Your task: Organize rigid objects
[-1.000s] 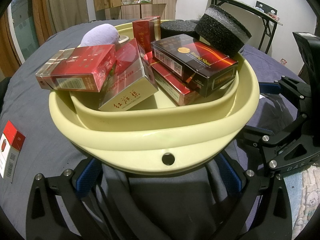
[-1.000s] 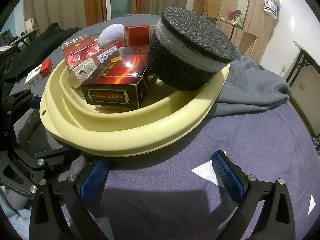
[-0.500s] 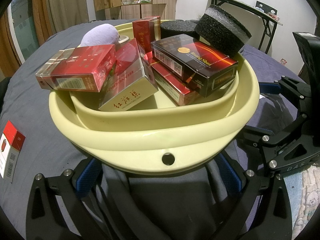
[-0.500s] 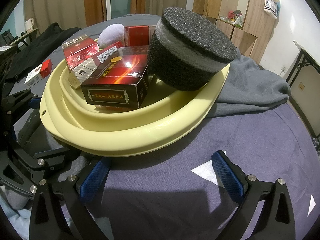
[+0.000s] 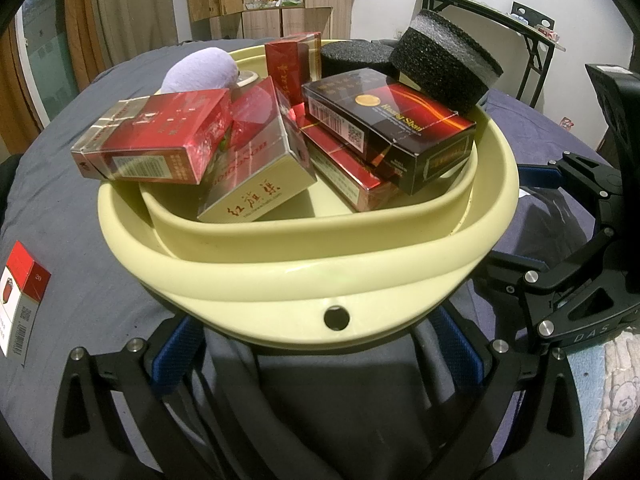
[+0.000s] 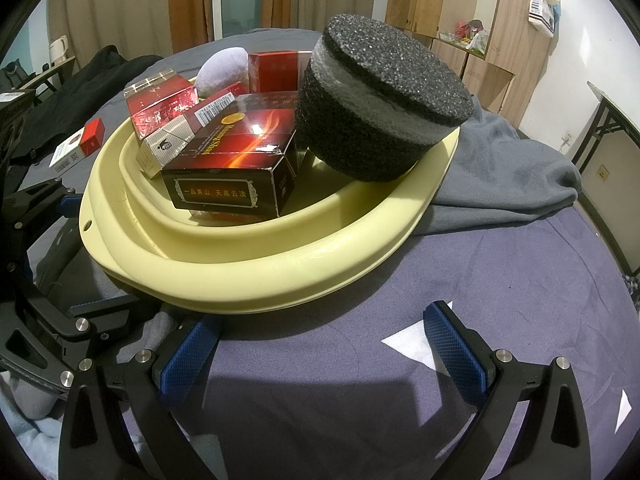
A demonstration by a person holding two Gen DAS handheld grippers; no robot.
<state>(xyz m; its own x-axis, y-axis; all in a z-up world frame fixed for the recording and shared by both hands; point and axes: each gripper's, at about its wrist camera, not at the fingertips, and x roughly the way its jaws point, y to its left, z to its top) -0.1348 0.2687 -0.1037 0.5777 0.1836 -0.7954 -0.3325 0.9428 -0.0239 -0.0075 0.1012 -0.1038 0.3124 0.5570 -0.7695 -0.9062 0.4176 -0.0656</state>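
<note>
Here, basin: pale yellow, heaped with boxes, on a blue cloth.
Left gripper: spread wide, basin rim just ahead.
Right gripper: spread wide, empty, basin just beyond its fingertips.

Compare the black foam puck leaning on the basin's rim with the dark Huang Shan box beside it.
The foam puck is round, matte and porous with a grey band; the Huang Shan box is rectangular, glossy and printed. The puck tilts against the basin rim; the box lies across other packs. Both are dark and sit inside the basin.
</note>
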